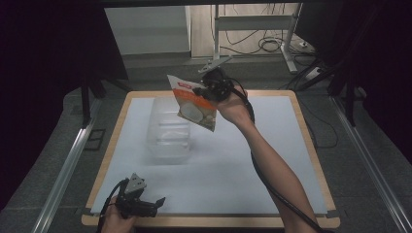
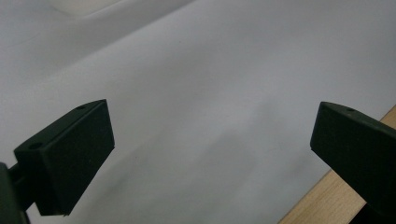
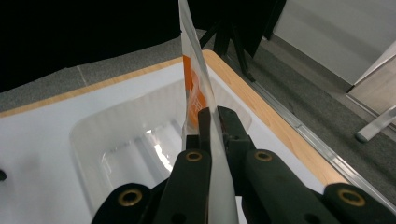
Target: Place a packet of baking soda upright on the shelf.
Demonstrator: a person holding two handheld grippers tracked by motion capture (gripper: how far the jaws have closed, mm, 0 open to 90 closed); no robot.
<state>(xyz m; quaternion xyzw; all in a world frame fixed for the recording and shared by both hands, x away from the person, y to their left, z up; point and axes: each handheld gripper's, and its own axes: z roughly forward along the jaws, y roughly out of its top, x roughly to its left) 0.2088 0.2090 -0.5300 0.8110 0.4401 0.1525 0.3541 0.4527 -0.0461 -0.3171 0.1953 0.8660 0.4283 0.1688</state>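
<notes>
My right gripper (image 1: 200,91) is shut on a flat white and orange snack pouch (image 1: 193,103), held in the air over the far right side of a clear plastic bin (image 1: 167,131). In the right gripper view the pouch (image 3: 196,84) stands edge-on between the jaws, with the clear bin (image 3: 126,144) below it. My left gripper (image 1: 158,203) rests low at the table's near left corner, open, with nothing between its jaws. In the left gripper view the two black fingers (image 2: 70,158) stand wide apart over the white table cover (image 2: 205,93).
The white sheet covers a wooden table (image 1: 311,145) whose edge shows all round. Behind the table stand a desk frame (image 1: 252,24) and loose cables (image 1: 272,46) on the floor. A metal rail (image 1: 68,165) runs along the left side.
</notes>
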